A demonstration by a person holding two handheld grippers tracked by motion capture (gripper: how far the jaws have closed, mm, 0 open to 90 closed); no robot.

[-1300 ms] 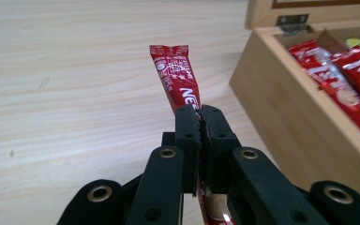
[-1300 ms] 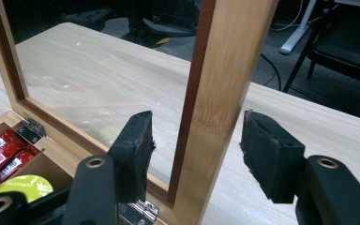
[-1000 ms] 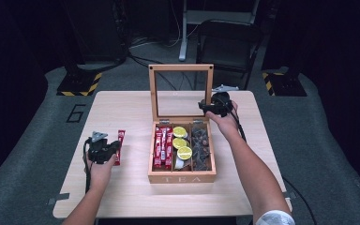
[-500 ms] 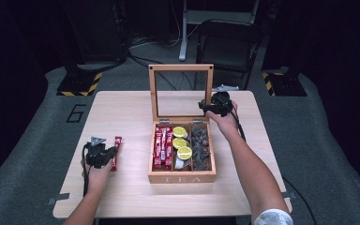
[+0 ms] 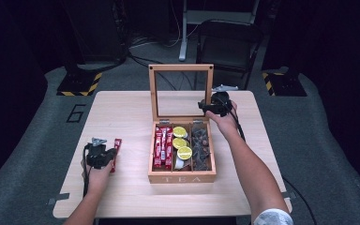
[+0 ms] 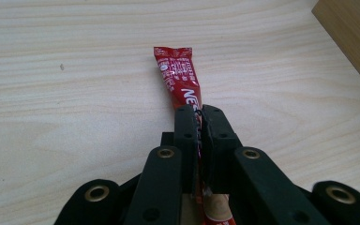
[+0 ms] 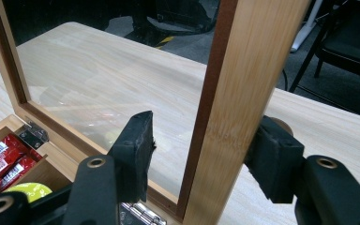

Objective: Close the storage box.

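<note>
Sachet (image 6: 180, 79) is lying on the tabletop (image 6: 75, 70), pinched by the left gripper (image 6: 199, 115), long axis pointing away; the right gripper (image 7: 201, 154) is straddling the lid (image 7: 243, 93), fingers narrowing.

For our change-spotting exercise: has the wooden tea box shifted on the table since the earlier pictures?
No. The tea box sits in the same spot, just as far from the table front edge.

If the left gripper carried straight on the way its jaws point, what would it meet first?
The left gripper is shut on a red sachet, which lies ahead along its line. Beyond that is bare table, with the wooden tea box off to the side, probably out of line.
</note>
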